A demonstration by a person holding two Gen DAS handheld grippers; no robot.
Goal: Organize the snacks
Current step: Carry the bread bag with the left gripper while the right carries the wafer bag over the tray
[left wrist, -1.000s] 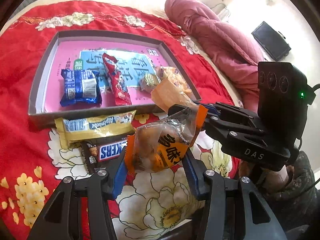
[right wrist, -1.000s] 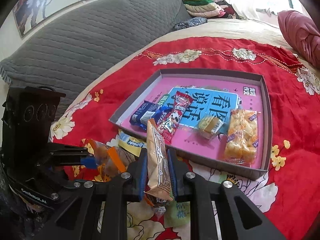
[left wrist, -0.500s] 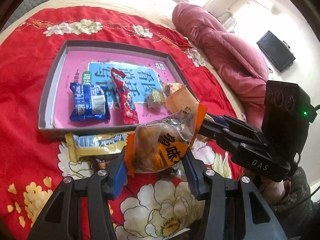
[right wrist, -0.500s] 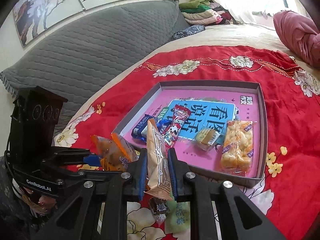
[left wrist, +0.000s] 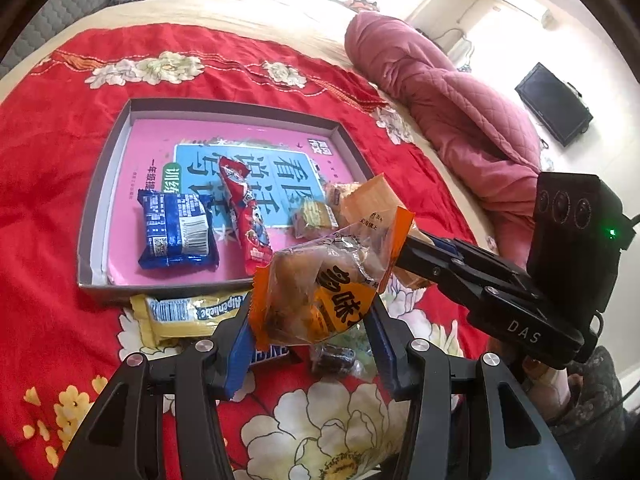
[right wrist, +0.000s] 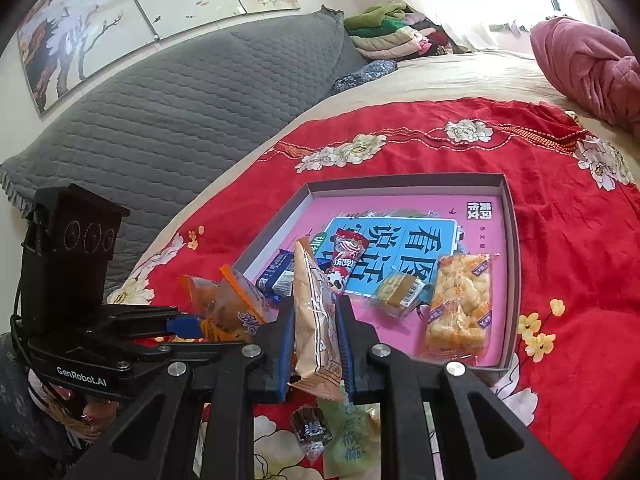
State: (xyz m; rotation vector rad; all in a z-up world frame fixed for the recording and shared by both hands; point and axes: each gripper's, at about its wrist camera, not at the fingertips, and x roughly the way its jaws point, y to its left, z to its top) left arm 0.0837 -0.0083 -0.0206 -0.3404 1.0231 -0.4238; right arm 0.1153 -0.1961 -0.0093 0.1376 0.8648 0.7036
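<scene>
Left gripper (left wrist: 310,334) jaws clench an orange pastry packet (left wrist: 324,284); right gripper (right wrist: 314,344) jaws clench a tan snack packet (right wrist: 314,312) upright.

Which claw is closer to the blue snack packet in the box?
Left. The left claw holds its orange bag just outside the box beside the blue snack packet; the right claw sits farther along.

Left gripper (left wrist: 310,322) clamps an orange-edged clear snack bag (left wrist: 324,280) between its blue pads, holding it above the red floral blanket (left wrist: 52,184). From the right, the right gripper (left wrist: 404,248) pinches a tan packet (left wrist: 370,204). Beyond them sits the shallow box (left wrist: 102,184) with its pink lining, a blue packet (left wrist: 176,230) near-left and a red stick packet (left wrist: 242,204) beside it. A yellow bar (left wrist: 188,314) lies just in front of the box.
</scene>
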